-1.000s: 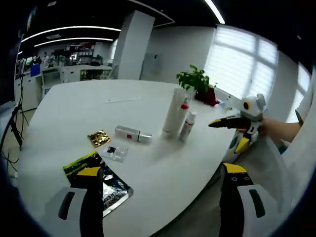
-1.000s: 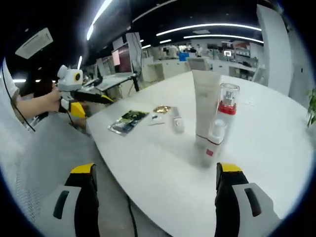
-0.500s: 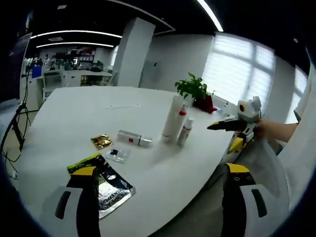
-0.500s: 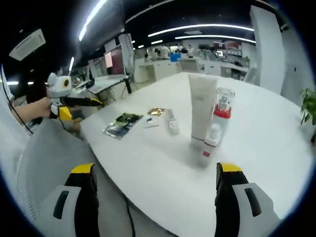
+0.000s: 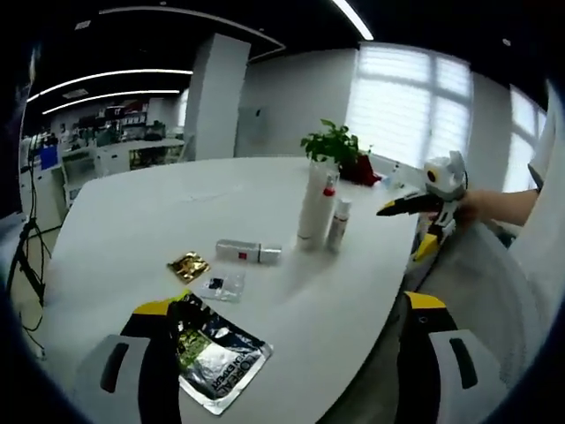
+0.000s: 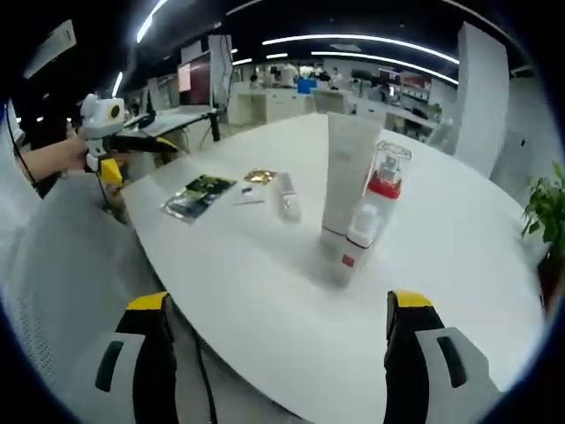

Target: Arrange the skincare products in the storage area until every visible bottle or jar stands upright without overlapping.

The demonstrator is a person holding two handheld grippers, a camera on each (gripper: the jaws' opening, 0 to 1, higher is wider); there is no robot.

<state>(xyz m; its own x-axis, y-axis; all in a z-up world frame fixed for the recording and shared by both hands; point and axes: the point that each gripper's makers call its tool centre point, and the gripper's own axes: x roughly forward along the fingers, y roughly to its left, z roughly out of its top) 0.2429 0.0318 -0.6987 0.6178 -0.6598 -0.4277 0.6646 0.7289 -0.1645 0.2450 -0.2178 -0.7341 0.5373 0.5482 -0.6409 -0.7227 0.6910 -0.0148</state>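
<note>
Spreading across both views, the large white round-edged table [image 5: 132, 203] carries the skincare items near its edge; the tall white squeeze tube [image 6: 346, 172] stands upright on its cap, touching or just beside the clear pump bottle with a red collar [image 6: 383, 181] and the small white bottle with a red label [image 6: 357, 238], all three upright; the white tube with a red mark [image 5: 247, 252] lies flat, apart from them; the dark foil sachet with yellow-green print [image 5: 216, 356], the small clear packet [image 5: 214, 285] and the gold foil sachet [image 5: 188, 265] lie flat nearby; the left gripper [image 5: 287, 371] and right gripper [image 6: 278, 367] hang with jaws wide apart, holding nothing, off the table's edge.
</note>
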